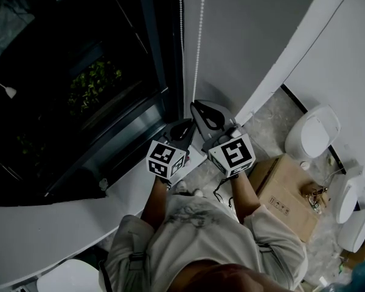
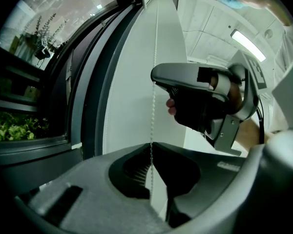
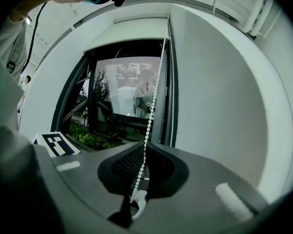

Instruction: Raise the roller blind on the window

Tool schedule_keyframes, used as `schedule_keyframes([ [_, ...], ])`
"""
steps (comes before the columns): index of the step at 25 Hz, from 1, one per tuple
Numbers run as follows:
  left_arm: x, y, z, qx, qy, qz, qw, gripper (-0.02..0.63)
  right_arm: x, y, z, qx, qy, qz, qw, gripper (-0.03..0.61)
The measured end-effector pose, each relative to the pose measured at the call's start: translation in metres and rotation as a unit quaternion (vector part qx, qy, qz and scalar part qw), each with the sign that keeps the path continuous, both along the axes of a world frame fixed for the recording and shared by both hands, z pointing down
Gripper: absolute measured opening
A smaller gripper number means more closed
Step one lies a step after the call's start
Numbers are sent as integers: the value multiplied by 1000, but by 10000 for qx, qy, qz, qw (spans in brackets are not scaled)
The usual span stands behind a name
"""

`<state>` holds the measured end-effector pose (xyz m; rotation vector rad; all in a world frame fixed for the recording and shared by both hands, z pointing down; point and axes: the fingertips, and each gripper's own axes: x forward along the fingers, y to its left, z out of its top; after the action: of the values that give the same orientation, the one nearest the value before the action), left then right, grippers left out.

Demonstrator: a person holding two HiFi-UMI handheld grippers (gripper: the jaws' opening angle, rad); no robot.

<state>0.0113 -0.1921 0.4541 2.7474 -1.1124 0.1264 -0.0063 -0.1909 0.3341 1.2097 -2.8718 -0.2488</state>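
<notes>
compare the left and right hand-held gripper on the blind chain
The right hand-held gripper grips further up the bead chain than the left hand-held gripper. The left is on the window side, the right on the wall side. Both are shut on the chain.

Two grippers show: the left gripper (image 1: 181, 129) and the right gripper (image 1: 207, 115). Two bead-chain strands (image 1: 199, 41) hang beside one window (image 1: 79, 72). One cardboard box (image 1: 286, 202) sits on the floor (image 1: 267, 123), with three white ceramic fixtures (image 1: 313, 132) along its right edge.
</notes>
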Motion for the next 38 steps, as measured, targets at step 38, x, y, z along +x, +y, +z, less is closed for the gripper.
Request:
schedule_keyframes([
  [38,-5,5,15,107,-117,-181,9997,35,4,2,26,-87,92,296,9995,55],
])
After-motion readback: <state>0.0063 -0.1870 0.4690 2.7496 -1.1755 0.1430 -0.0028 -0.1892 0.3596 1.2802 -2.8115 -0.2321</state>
